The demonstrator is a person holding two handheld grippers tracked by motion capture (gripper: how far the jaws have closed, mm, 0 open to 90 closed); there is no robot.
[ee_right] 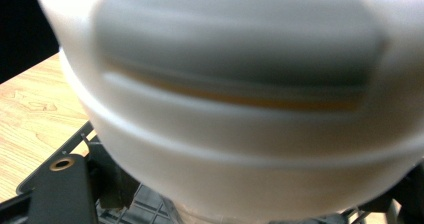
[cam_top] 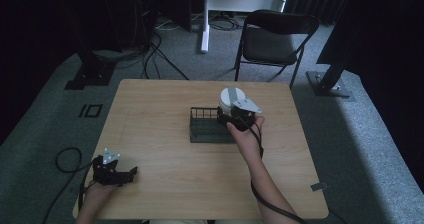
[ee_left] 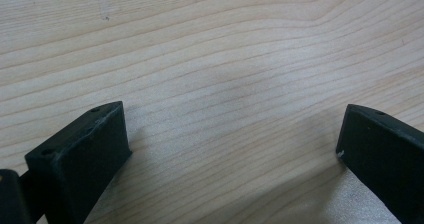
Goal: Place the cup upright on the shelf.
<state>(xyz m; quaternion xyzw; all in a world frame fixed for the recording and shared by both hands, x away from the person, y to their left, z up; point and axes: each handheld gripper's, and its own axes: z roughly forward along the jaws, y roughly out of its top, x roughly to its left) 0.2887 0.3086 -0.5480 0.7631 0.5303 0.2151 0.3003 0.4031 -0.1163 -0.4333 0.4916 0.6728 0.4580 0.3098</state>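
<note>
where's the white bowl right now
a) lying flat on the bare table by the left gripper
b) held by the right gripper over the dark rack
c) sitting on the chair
b: the right gripper holds the white bowl at the right end of the dark rack.

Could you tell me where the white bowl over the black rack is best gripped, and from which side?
Grip the white bowl at its rim, coming from the person's side, as the right gripper seems to. It is held over the rack's right end, and its round wall looks too wide to span; the rim gives a thin edge.
</note>
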